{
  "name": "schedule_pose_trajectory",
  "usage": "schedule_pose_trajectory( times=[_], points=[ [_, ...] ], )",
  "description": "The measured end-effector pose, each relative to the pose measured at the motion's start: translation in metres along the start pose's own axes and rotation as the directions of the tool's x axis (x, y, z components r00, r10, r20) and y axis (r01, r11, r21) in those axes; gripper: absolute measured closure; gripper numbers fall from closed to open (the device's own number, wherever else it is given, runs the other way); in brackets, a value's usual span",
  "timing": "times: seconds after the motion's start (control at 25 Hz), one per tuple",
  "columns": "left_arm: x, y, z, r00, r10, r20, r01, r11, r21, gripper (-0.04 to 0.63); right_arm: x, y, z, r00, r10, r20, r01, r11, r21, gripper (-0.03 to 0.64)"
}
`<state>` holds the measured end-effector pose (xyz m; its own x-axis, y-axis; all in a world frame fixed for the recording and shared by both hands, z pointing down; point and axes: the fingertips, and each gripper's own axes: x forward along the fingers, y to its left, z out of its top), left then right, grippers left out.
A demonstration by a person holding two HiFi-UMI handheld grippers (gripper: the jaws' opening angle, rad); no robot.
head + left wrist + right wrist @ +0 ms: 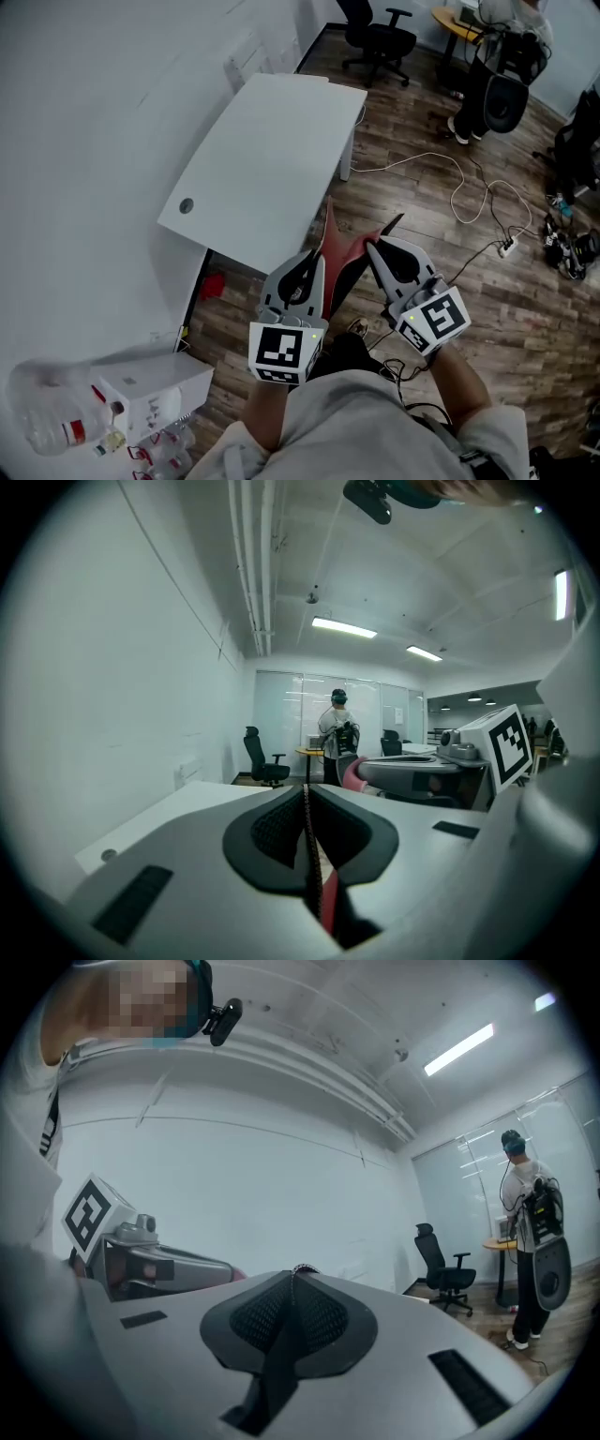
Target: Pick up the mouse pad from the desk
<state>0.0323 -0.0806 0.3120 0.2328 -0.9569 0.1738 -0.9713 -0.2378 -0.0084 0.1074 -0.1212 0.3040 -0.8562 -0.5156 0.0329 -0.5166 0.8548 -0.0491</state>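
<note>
Left gripper (314, 264) and right gripper (379, 249) both clenched on mouse pad (339, 251) (sagging between them), clear of desk (262, 159). Lift looks done; I'd just hold grip.

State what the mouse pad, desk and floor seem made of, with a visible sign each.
The mouse pad: thin, flexible, probably rubber with a red fabric face; it bends. The desk: smooth matte white, likely laminate; even, grainless surface. The floor: wood or wood-look planks; brown grain, seams.

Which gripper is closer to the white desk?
Left. The left gripper is beside the white rectangular desk; the right gripper is farther off, over the wooden floor.
</note>
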Motion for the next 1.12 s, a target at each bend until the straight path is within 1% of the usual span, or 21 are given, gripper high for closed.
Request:
schedule_pose_trajectory(
  times=[0.12, 0.24, 0.36, 0.48, 0.68, 0.8, 0.96, 1.12],
  points=[
    [-0.012, -0.028, -0.012, 0.997, -0.066, -0.029, 0.066, 0.998, 0.007, 0.571, -0.02, 0.012, -0.009, 0.999, -0.021, -0.03, 0.021, 1.0, -0.013, 0.571],
    [-0.033, -0.044, -0.023, 0.996, -0.084, -0.04, 0.083, 0.996, -0.017, 0.571, -0.039, 0.031, -0.017, 0.998, -0.035, -0.061, 0.033, 0.999, -0.026, 0.571],
    [-0.051, -0.057, -0.028, 0.995, -0.091, -0.035, 0.09, 0.995, -0.031, 0.571, -0.059, 0.043, -0.02, 0.995, -0.057, -0.076, 0.055, 0.998, -0.036, 0.57],
    [-0.062, -0.065, -0.028, 0.996, -0.08, -0.03, 0.079, 0.997, -0.018, 0.571, -0.075, 0.05, -0.022, 0.993, -0.08, -0.082, 0.075, 0.995, -0.058, 0.569],
    [-0.075, -0.077, -0.022, 0.999, -0.046, 0.004, 0.046, 0.999, 0.008, 0.571, -0.094, 0.055, -0.014, 0.992, -0.114, -0.057, 0.111, 0.993, -0.049, 0.569],
    [-0.076, -0.083, -0.018, 0.999, -0.031, 0.018, 0.031, 0.999, 0.01, 0.571, -0.097, 0.058, -0.006, 0.994, -0.098, -0.041, 0.096, 0.994, -0.05, 0.569],
    [-0.07, -0.088, -0.01, 0.999, -0.029, 0.044, 0.029, 1.0, 0.007, 0.571, -0.099, 0.053, 0.004, 0.997, -0.069, -0.023, 0.068, 0.996, -0.064, 0.569],
    [-0.065, -0.09, -0.001, 0.999, 0.006, 0.046, -0.005, 1.0, -0.004, 0.571, -0.098, 0.043, 0.008, 0.998, -0.055, -0.015, 0.054, 0.997, -0.059, 0.569]
  ],
)
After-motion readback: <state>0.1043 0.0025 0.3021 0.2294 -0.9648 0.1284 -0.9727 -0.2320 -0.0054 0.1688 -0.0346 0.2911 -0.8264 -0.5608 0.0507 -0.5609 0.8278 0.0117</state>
